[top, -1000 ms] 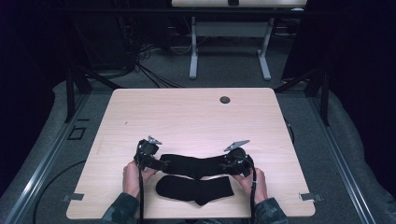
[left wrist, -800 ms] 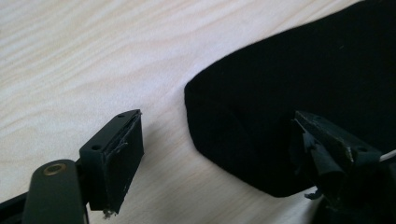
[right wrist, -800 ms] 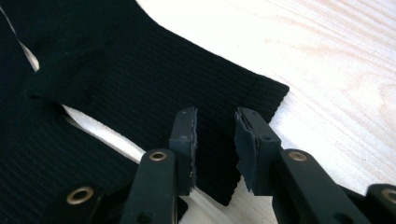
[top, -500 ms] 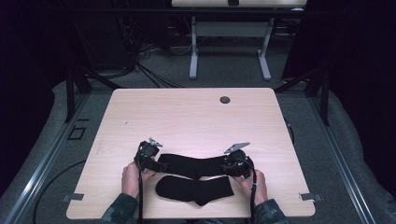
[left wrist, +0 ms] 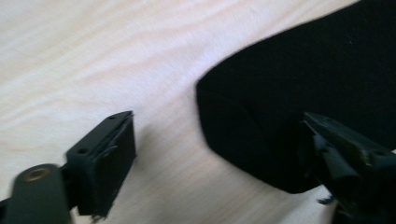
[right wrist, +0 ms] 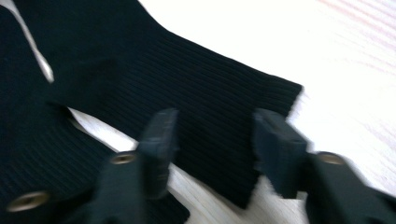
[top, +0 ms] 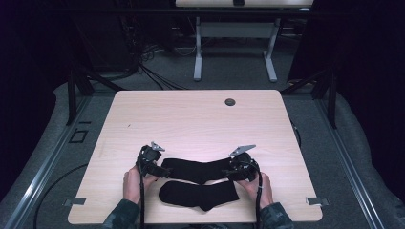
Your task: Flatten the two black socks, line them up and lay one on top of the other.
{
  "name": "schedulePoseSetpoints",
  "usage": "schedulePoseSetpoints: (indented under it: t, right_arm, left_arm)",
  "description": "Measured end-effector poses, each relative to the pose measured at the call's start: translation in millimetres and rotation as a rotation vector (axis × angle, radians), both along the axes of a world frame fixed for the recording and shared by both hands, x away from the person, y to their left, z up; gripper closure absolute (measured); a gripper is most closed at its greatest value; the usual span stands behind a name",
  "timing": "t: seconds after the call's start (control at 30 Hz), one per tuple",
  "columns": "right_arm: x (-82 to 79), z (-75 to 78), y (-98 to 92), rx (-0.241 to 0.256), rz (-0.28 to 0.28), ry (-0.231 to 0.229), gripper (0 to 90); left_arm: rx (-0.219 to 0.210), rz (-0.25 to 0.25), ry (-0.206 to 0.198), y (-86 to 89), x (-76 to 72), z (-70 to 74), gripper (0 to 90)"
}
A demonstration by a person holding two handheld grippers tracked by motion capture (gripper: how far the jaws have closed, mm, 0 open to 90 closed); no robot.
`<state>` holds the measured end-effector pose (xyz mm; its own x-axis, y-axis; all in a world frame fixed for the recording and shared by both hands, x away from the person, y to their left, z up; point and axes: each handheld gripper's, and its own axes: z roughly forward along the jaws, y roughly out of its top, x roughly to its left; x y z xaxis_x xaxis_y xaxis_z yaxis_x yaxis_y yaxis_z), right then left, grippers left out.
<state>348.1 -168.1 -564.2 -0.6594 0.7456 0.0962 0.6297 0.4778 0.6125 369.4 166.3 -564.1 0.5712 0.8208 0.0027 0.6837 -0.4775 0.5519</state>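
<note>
Little is shifting since a second ago — I'm holding the left gripper and right gripper released over the upper sock's ends, aiming to pinch both squarely.

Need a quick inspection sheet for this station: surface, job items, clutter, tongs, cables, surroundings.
Surface: light wood table, bare over its far half.
Job's things: two black socks near the front edge, far sock stretched sideways, near sock flat.
Clutter: small dark round disc near the far edge.
Tongs: left tongs open around the far sock's rounded end; right tongs open over its ribbed cuff.
Cables: one trails from each tool toward the person; a bundle lies on the floor beyond the table.
Surroundings: dark room, white-legged desk behind.
</note>
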Motion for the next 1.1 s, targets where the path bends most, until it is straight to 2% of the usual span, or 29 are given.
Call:
schedulePoseSetpoints:
  t: [0.07, 0.1, 0.13, 0.17, 0.23, 0.27, 0.47, 0.5, 0.6, 0.67, 0.83, 0.93, 1.1]
  right_arm:
    - [0.4, 2.3, -1.3, -0.001, 0.017, -0.013, 37.2]
    - [0.4, 2.3, -1.3, -0.001, 0.017, -0.013, 37.2]
    - [-0.9, 6.6, -2.4, 0.018, 0.004, -0.032, 29.5]
    - [-0.9, 6.6, -2.4, 0.018, 0.004, -0.032, 29.5]
    - [-2.8, 12.9, -5.3, 0.013, 0.0, -0.045, 23.1]
    - [-5.6, 20.6, -9.8, 0.012, -0.018, -0.062, 18.2]
    - [-14.4, 40.4, -27.7, 0.037, -0.053, -0.1, 12.6]
    - [-18.7, 47.3, -37.1, 0.038, -0.071, -0.123, 9.9]
    - [-21.6, 51.4, -44.9, 0.035, -0.084, -0.138, 8.0]
    - [-27.3, 55.6, -57.6, 0.036, -0.116, -0.147, 5.3]
    - [-34.3, 56.6, -75.3, 0.02, -0.149, -0.156, 3.1]
    - [-40.9, 52.9, -93.4, 0.024, -0.204, -0.159, 2.3]
    - [-46.2, 45.5, -110.6, 0.01, -0.251, -0.149, 2.0]
  left_arm:
    - [-0.008, 0.005, -0.021, 1.7, -2.8, 5.8, 2.6]
    - [-0.008, 0.005, -0.021, 1.7, -2.8, 5.8, 2.4]
    - [-0.017, 0.008, -0.04, 3.9, -6.4, 12.3, 2.2]
    - [-0.017, 0.008, -0.04, 3.9, -6.4, 12.3, 1.4]
    - [-0.014, 0.012, -0.066, 7.8, -10.5, 19.9, 0.4]
    - [-0.022, 0.014, -0.076, 10.3, -12.9, 23.8, 0.1]
    - [-0.043, 0.037, -0.132, 26.7, -28.7, 39.9, 0.0]
    - [-0.05, 0.044, -0.134, 32.0, -33.4, 41.7, 0.0]
    - [-0.055, 0.05, -0.137, 37.4, -37.9, 42.0, 0.0]
    - [-0.069, 0.07, -0.141, 44.9, -45.0, 39.8, 0.0]
    - [-0.071, 0.091, -0.132, 56.1, -53.9, 33.2, 0.0]
    - [-0.072, 0.12, -0.12, 70.1, -61.8, 23.3, 0.0]
    - [-0.076, 0.15, -0.107, 84.0, -67.4, 11.7, 0.0]
